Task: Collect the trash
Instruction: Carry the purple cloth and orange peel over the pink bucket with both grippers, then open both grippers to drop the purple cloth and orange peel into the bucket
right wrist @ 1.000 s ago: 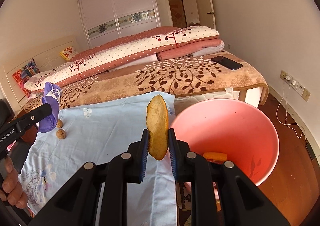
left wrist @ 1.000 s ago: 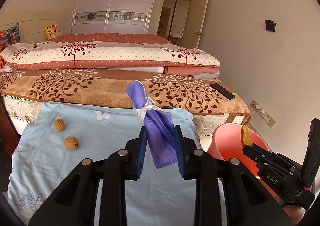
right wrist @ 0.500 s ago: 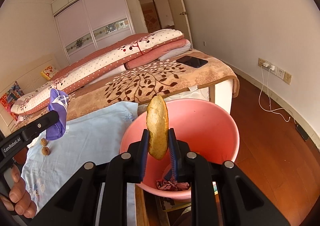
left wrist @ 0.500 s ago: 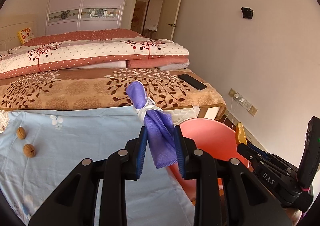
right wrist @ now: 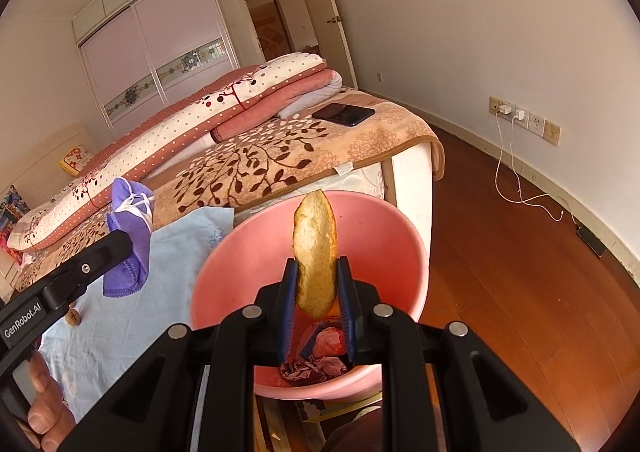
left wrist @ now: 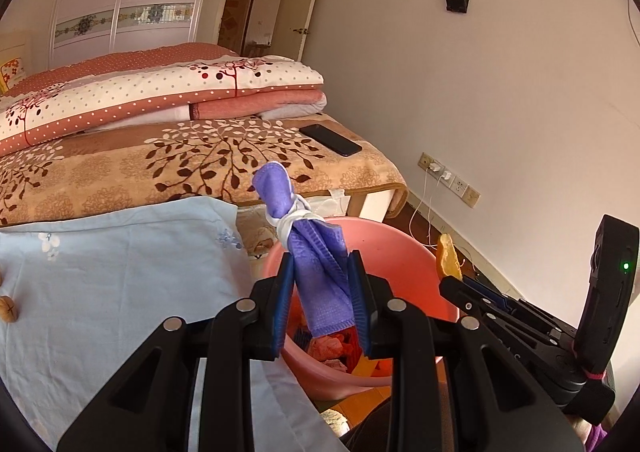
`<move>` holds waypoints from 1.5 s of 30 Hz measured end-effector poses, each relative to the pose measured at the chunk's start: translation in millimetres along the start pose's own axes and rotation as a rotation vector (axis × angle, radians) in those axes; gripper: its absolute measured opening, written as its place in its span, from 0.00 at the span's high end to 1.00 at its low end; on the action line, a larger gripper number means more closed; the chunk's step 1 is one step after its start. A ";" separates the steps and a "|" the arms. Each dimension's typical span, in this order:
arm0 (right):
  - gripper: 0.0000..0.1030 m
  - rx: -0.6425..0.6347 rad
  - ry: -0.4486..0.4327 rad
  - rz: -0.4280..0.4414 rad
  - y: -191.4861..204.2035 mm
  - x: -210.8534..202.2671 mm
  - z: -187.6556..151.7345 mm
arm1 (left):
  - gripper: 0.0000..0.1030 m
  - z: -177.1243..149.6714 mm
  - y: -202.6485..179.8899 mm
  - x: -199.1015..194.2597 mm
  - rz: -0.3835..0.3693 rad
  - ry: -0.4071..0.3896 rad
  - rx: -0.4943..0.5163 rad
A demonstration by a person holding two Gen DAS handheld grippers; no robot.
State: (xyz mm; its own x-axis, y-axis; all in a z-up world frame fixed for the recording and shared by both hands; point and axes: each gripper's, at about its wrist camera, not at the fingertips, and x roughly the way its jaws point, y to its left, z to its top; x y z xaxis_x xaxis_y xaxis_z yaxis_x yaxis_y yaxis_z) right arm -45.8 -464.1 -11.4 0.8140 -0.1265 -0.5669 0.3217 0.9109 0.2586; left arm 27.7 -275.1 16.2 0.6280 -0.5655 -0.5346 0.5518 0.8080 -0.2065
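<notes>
My left gripper (left wrist: 321, 284) is shut on a knotted purple cloth (left wrist: 316, 264) and holds it over the near-left rim of a pink bucket (left wrist: 400, 252). My right gripper (right wrist: 317, 292) is shut on a piece of yellow-brown peel (right wrist: 315, 252), held upright above the same pink bucket (right wrist: 384, 236). The bucket has crumpled trash (right wrist: 324, 356) at its bottom. The left gripper with the cloth (right wrist: 130, 240) shows at the left of the right wrist view. The right gripper with the peel (left wrist: 449, 260) shows at the right of the left wrist view.
A light blue cloth (left wrist: 120, 272) covers the surface on the left, with a walnut (left wrist: 9, 308) on it. A bed (left wrist: 200, 156) with folded quilts and a black phone (left wrist: 330, 139) lies behind. Wall sockets with a charger cable (right wrist: 516, 156) are to the right above wooden floor.
Both grippers have moved right, from over the blue cloth to over the pink bucket, still holding the purple cloth and the peel. The bucket's trash now shows below both.
</notes>
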 end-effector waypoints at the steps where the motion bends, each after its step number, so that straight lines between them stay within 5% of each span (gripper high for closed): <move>1: 0.82 0.001 0.002 -0.003 -1.3 1.1 0.0 | 0.74 -1.7 -2.6 2.9 -0.007 0.007 0.005; 20: 0.82 0.016 0.043 -0.034 -7.1 23.2 -5.9 | 0.74 -21.7 -16.8 43.5 -0.028 0.106 0.054; 45: 0.82 -0.006 0.080 -0.038 -2.2 40.9 -11.9 | 0.72 -26.9 -14.9 49.5 -0.014 0.122 0.075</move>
State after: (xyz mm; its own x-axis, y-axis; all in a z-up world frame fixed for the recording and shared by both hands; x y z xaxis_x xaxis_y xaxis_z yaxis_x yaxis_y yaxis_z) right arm -18.9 -466.6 -44.5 0.7597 -0.1296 -0.6372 0.3489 0.9082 0.2313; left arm 35.9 -310.8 -29.2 0.5510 -0.5488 -0.6287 0.6027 0.7827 -0.1551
